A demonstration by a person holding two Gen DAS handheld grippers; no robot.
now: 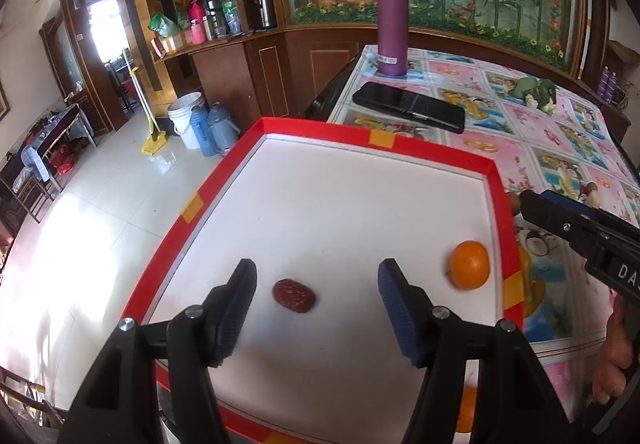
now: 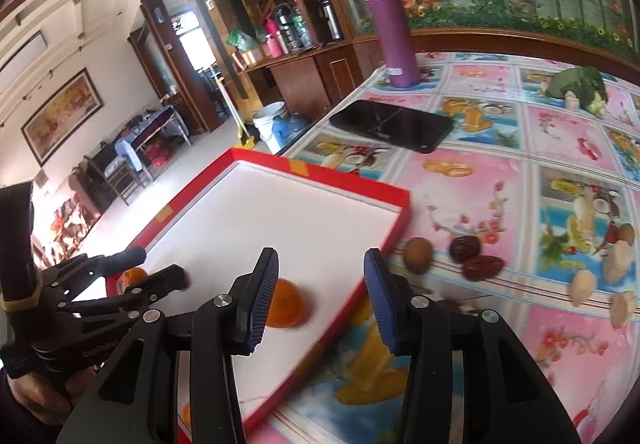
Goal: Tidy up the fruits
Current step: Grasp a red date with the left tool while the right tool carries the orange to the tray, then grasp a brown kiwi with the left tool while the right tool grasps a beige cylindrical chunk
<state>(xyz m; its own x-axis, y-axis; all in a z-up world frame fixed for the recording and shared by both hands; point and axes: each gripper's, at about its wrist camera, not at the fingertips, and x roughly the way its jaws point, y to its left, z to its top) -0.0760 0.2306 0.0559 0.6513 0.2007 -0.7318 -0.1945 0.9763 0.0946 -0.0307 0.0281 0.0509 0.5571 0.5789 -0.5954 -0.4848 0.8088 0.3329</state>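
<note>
Now both tools spread, empty: L tool point(image 1: 316, 284) over date point(image 1: 294, 295), R tool point(image 2: 320, 284) near orange point(image 2: 286, 304). Date likely soft, light; pinch across short axis.

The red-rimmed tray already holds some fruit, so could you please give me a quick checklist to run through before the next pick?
1. Left gripper open, nothing held: ok.
2. Red date lying free on the tray: ok.
3. Orange inside the tray, near its right rim: ok.
4. Right gripper open and empty: ok.
5. Fruit left on the tablecloth, two dates and a brown round fruit, unobstructed: ok.
6. Orange settled at rest: cannot tell, it looks blurred.
</note>
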